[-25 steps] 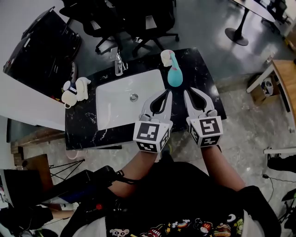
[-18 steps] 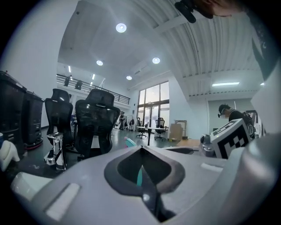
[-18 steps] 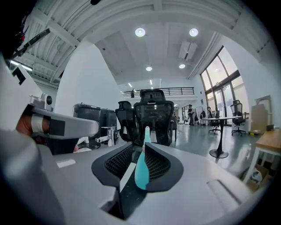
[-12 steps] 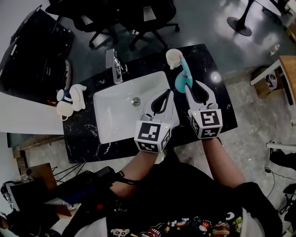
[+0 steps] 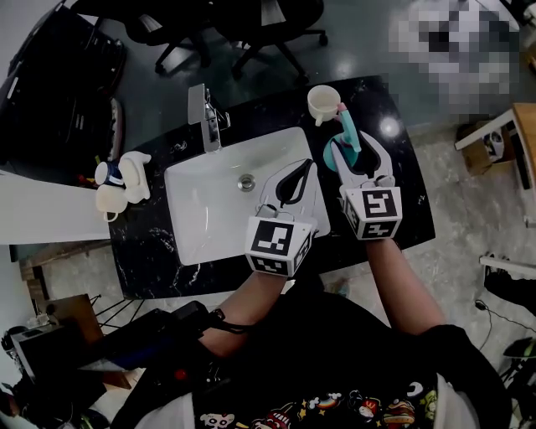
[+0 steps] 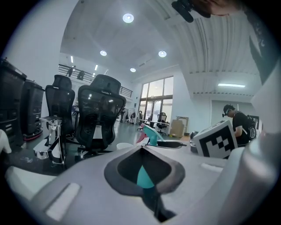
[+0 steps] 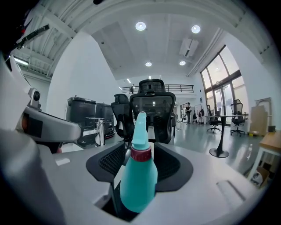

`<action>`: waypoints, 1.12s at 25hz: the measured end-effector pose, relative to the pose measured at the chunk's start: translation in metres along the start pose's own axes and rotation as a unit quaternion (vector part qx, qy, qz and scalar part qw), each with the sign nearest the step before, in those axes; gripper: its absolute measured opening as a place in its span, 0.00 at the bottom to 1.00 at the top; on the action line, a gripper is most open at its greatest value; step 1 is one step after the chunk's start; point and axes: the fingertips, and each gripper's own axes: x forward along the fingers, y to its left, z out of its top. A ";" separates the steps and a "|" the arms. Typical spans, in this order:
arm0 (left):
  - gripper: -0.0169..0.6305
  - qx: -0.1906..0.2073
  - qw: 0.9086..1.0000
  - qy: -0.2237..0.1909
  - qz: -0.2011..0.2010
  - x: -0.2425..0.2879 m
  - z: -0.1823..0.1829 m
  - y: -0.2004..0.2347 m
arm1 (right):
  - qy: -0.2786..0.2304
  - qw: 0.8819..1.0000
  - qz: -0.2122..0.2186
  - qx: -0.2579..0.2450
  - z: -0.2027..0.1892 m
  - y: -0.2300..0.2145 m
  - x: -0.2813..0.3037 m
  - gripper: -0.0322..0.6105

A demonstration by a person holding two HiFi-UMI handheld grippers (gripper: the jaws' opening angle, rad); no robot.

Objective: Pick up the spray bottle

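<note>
The teal spray bottle point(image 5: 337, 153) with its red collar stands upright on the black marble counter point(image 5: 151, 243), right of the sink. My right gripper point(image 5: 357, 156) is open, with one jaw on each side of the bottle. In the right gripper view the bottle point(image 7: 138, 176) fills the gap between the black pads point(image 7: 109, 165), and I cannot tell if they touch it. My left gripper point(image 5: 303, 169) is shut and empty, hovering over the right part of the white sink point(image 5: 209, 201). Through the left gripper point(image 6: 142, 147) I see the bottle's nozzle point(image 6: 151, 134).
A white cup point(image 5: 322, 102) stands just behind the bottle. A chrome faucet point(image 5: 205, 113) rises at the sink's back edge. A white figurine point(image 5: 117, 180) sits on the counter's left end. Black office chairs point(image 5: 251, 25) stand beyond the counter.
My right gripper has moved forward until its jaws stand on both sides of the spray bottle. The left gripper has stayed over the sink.
</note>
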 end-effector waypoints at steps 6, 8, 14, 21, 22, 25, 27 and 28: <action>0.03 -0.005 1.000 0.002 0.003 0.003 -0.009 0.009 | -0.002 1.000 -0.003 0.002 -0.007 -0.001 0.013 0.38; 0.03 -0.006 1.000 0.001 0.003 0.003 -0.007 0.012 | -0.003 1.000 -0.002 0.002 -0.004 0.000 0.016 0.38; 0.03 -0.005 1.000 0.001 0.004 0.000 -0.001 0.016 | -0.008 1.000 -0.012 -0.007 0.005 -0.003 0.013 0.33; 0.03 0.001 1.000 -0.006 0.005 -0.006 0.006 0.003 | -0.022 1.000 -0.008 -0.006 0.019 -0.003 -0.007 0.32; 0.03 0.003 1.000 -0.008 0.005 -0.007 0.008 0.000 | -0.025 1.000 -0.008 -0.006 0.022 -0.004 -0.012 0.32; 0.03 0.007 1.000 -0.013 0.004 -0.009 0.015 -0.009 | -0.037 0.999 -0.007 -0.007 0.034 -0.004 -0.025 0.32; 0.03 0.011 1.000 -0.017 0.004 -0.013 0.021 -0.017 | -0.044 0.999 -0.006 -0.009 0.043 -0.004 -0.038 0.32; 0.03 0.013 1.000 -0.019 0.004 -0.015 0.024 -0.023 | -0.048 0.999 -0.005 -0.008 0.047 -0.005 -0.046 0.32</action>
